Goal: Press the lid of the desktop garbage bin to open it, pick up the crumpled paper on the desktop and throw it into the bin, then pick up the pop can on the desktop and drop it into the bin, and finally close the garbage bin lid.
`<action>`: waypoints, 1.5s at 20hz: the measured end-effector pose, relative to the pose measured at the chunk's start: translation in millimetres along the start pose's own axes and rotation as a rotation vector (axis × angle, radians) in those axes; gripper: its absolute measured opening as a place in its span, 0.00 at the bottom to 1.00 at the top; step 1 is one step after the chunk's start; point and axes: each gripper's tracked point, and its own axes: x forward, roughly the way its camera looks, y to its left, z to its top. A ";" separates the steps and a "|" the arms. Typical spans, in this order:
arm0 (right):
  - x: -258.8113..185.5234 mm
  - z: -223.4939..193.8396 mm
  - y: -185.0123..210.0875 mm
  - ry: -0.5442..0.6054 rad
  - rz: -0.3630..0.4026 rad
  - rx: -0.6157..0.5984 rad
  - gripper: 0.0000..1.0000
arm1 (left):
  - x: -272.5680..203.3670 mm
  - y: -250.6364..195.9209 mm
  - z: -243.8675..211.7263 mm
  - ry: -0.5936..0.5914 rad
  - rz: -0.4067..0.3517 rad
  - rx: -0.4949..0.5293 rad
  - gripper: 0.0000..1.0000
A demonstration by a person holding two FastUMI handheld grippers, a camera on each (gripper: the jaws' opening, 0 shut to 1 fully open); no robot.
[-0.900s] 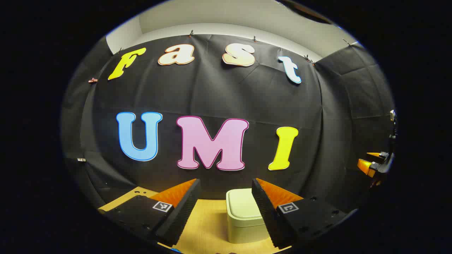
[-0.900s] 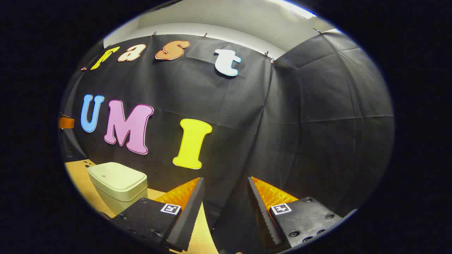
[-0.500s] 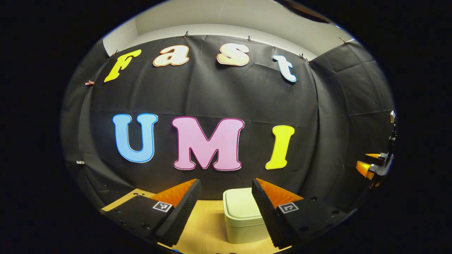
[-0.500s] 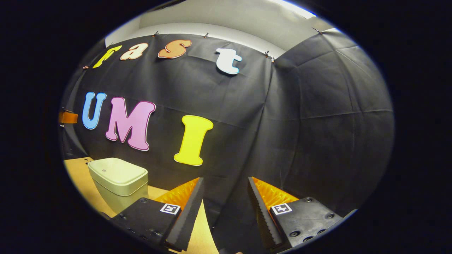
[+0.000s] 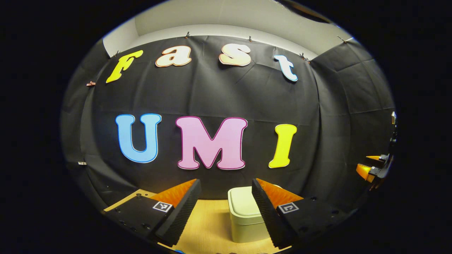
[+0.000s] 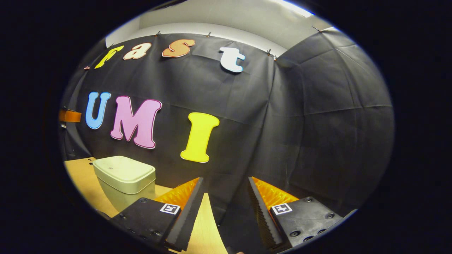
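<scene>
The garbage bin (image 5: 245, 215) stands on the worktop (image 5: 208, 222) close to the booth's cloth wall, its lid (image 6: 123, 171) shut and flat. In the left gripper view it sits low and ahead, partly behind that gripper's right finger; in the right gripper view it lies off to the left, well apart from that gripper.

Little has changed over the last second. In the left gripper view the bin has drifted slightly sideways and back, staying between and beyond the fingers. In the right gripper view it has slid a little toward the middle and risen in the picture, which suggests the right gripper is turning gently toward it. Neither gripper has touched the lid, so the first step, pressing it open, looks not yet begun; both seem to be only lining up.

The bin is a pale cream-green box with rounded corners, apparently smooth plastic, and its lid is a shallow cap overhanging the body, with a small dot on top. The worktop is light wood-grain board with small holes near its far edge.

The left gripper (image 5: 226, 197) has its fingers wide apart and empty, their inner faces ribbed like saw teeth. The right gripper (image 6: 226, 197) is likewise spread and holds nothing; it also appears at the far right edge of the left gripper view. The wall cloth (image 6: 317, 123) is dark, matt and creased.
</scene>
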 end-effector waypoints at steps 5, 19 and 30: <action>-0.1 34.3 29.6 -0.010 0.038 -0.003 0.79 | 1.9 18.0 6.5 0.008 -0.010 -0.007 0.93; 33.3 60.6 141.2 0.157 0.212 0.018 0.43 | 3.3 103.6 -7.4 0.043 -0.008 -0.055 0.93; 75.0 45.7 212.2 0.340 0.385 -0.057 0.05 | -0.6 163.3 -24.4 0.074 0.026 -0.085 0.93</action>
